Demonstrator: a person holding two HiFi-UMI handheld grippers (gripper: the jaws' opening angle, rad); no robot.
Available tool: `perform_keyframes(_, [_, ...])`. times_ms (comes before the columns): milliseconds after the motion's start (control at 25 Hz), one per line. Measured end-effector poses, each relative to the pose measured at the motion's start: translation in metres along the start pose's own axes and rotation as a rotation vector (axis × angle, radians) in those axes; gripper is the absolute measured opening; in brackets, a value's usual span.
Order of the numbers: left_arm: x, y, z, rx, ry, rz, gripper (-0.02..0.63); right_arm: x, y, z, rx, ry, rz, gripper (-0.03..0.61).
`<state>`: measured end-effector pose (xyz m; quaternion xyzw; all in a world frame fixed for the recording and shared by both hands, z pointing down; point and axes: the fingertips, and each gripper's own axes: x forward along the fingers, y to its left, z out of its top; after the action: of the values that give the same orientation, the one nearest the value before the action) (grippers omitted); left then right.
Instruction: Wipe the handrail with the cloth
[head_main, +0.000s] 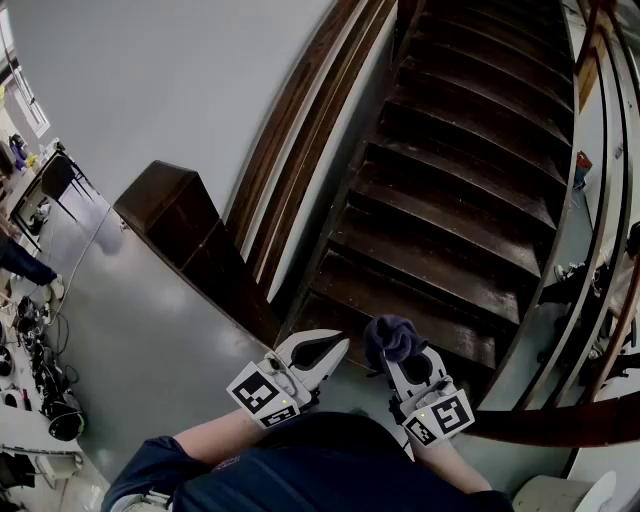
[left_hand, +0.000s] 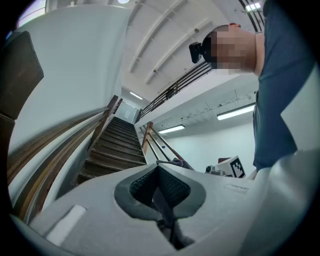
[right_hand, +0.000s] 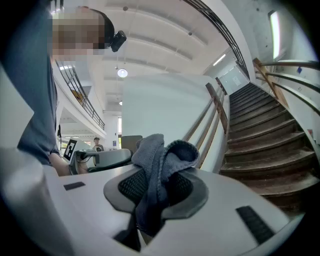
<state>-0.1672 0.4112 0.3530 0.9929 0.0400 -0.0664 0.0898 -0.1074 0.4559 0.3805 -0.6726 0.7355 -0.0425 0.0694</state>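
In right gripper: cloth, clamped.

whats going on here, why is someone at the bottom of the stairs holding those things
A person stands at the foot of a dark wooden staircase with a gripper in each hand. The right gripper is shut on a bunched grey-blue cloth. The left gripper is shut with nothing in it. Both are held in the air near the bottom step. The cloth is not touching the wooden handrail along the wall, so no wiping is under way.
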Motion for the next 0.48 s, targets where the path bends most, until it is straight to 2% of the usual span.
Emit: perform_keyframes(480, [0.015,0.002,-0.007,-0.002,0.005,0.044,0.005,0.001,-0.014,-0.001,0.013,0.004,0.049,0.095])
